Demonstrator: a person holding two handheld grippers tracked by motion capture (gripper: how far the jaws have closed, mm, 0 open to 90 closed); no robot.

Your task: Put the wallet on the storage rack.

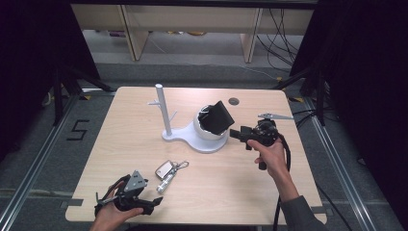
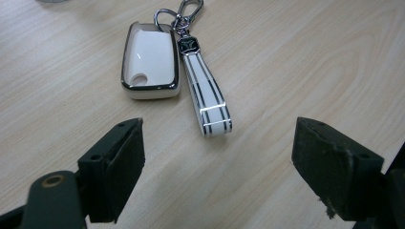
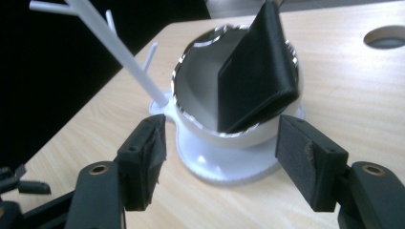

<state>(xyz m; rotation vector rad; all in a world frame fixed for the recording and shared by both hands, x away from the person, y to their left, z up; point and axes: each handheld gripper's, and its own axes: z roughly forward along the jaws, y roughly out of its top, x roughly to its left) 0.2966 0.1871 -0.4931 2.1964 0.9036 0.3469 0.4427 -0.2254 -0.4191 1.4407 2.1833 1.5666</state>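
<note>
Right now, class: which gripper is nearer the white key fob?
Left. The left gripper sits just below the key fob; the right gripper is beside the bowl.

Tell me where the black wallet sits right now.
In the high view the black wallet stands tilted in the white bowl right of the table's centre, just left of the right tool, whose jaws are open and empty.

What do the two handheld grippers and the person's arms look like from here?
Both are black two-jaw tools. The left gripper carries a grey three-cornered plate on top; its jaws have dark, worn pads. The right gripper has the same kind of plate, plus a black cable trailing toward a grey sleeve.
</note>
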